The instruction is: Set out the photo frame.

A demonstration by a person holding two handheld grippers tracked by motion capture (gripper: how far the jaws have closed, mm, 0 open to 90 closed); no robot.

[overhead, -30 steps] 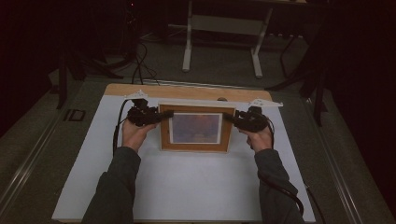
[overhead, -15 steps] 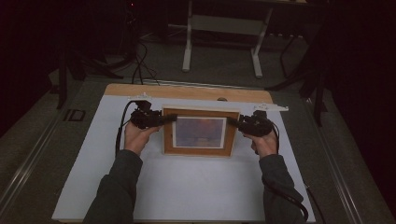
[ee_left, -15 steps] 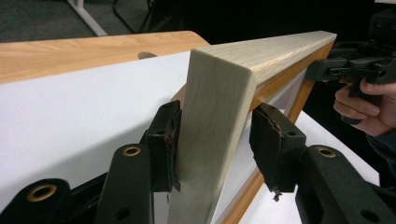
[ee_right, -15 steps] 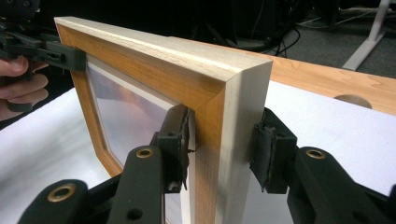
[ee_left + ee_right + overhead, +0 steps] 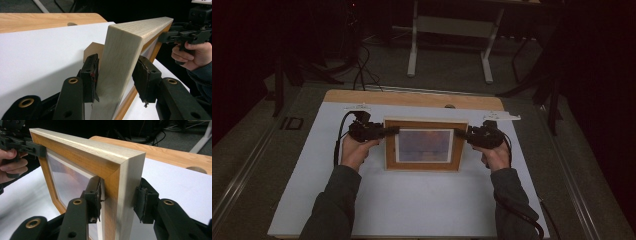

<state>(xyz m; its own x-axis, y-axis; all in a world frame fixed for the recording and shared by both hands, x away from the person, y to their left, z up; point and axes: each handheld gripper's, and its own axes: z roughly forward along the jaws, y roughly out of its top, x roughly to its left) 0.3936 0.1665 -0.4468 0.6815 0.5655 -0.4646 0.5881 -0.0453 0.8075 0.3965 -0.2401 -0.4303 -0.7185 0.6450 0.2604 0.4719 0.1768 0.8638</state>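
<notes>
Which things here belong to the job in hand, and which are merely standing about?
In the job: wooden picture frame, left gripper and right gripper clamped on its opposite sides.
Standing about: white table sheet, metal stand and cables on the floor beyond.

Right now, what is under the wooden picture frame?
Under the wooden picture frame lies the white table sheet. The frame tilts, held by the left gripper and right gripper; its lower edge is hidden.

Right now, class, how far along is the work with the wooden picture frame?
Done: both grippers clamp the light wooden picture frame, left gripper and right gripper on opposite sides. In hand: it stands tilted above the white table sheet. Left: setting it down and letting go.
</notes>
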